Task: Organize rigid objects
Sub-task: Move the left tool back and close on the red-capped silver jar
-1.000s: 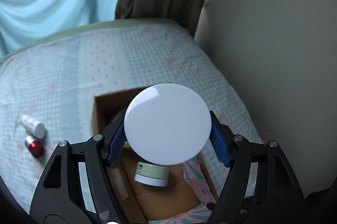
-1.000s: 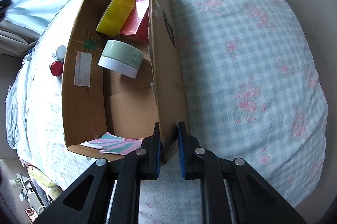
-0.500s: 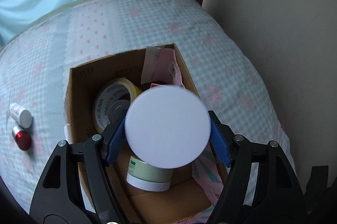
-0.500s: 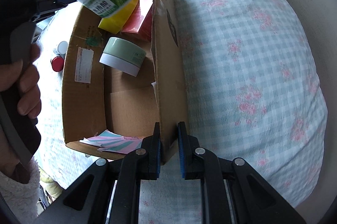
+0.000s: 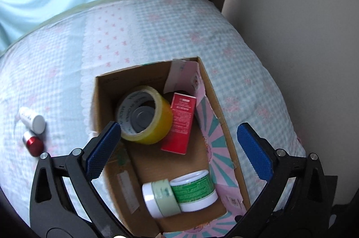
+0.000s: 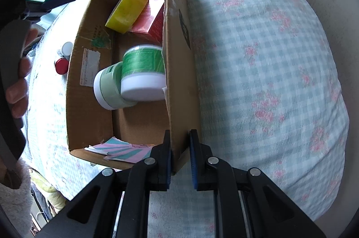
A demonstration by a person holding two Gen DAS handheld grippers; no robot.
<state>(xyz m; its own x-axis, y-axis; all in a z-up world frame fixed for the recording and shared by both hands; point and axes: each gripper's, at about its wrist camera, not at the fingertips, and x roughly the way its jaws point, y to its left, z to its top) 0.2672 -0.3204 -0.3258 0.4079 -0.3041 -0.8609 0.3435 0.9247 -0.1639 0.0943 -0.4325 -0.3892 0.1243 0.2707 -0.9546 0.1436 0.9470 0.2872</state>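
Inside the cardboard box [image 5: 107,99], the green-labelled jar [image 5: 194,189] seems to rest against the pale green jar [image 5: 163,197], blurred. The left claw [image 5: 179,149] is opening wide above, empty; lift it straight out while the right claw [image 6: 180,157] stays pinched on the box wall.

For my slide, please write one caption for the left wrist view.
Open left gripper above a cardboard box holding two jars, tape and a red carton.

Your left wrist cam looks steeply down from above into the open brown cardboard box [image 5: 215,90]. Your right wrist cam sits close at the box's near wall, also facing down. Both share the box interior w/ the yellow tape roll [image 5: 145,114] [image 6: 128,10].
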